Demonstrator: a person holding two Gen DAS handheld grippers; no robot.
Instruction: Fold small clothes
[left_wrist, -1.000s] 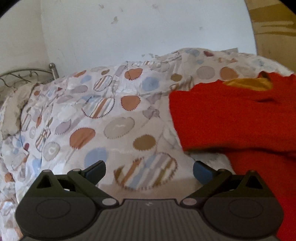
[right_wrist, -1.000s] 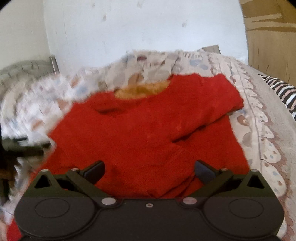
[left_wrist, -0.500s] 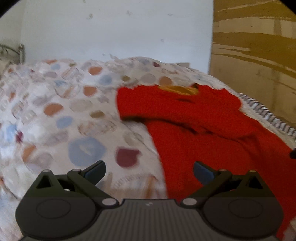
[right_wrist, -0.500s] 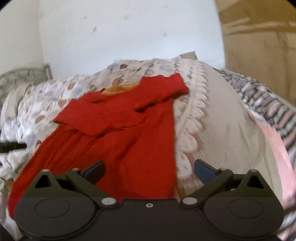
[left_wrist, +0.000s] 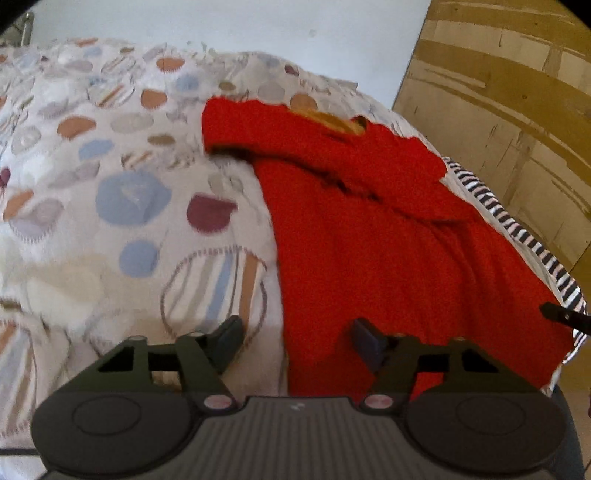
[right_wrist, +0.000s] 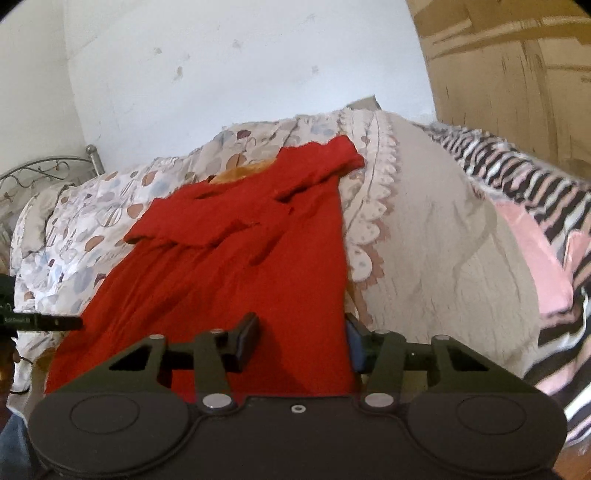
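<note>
One garment is under work: a red top (left_wrist: 388, 236) lies spread lengthwise on the patterned bedspread (left_wrist: 122, 206), its yellow-lined neckline (left_wrist: 332, 123) toward the far edge of the bed by the wall and its hem at the near edge, under both tools. Both sleeves appear already turned inward across the chest, one overlapping the other, so the sleeve stage reads as done; the body is still at full length, and the lengthwise fold from hem to collar is judged outstanding. The left gripper (left_wrist: 295, 341) stands at the near left corner of the hem, jaws closing, with the garment's left edge between them; the pads are not yet seen pressing on cloth. The right gripper (right_wrist: 301, 341) stands at the near right corner of the hem, jaws likewise closing, with red fabric filling the gap between them; contact of the pads with the cloth cannot be confirmed. Neither tool has a confirmed hold. A striped blanket (right_wrist: 517, 177) lies toward the right edge of the bed, clear of the garment. Assessment: roughly midway; grasp of both hem corners pending, then carrying the hem up to the collar and any final halving.
</note>
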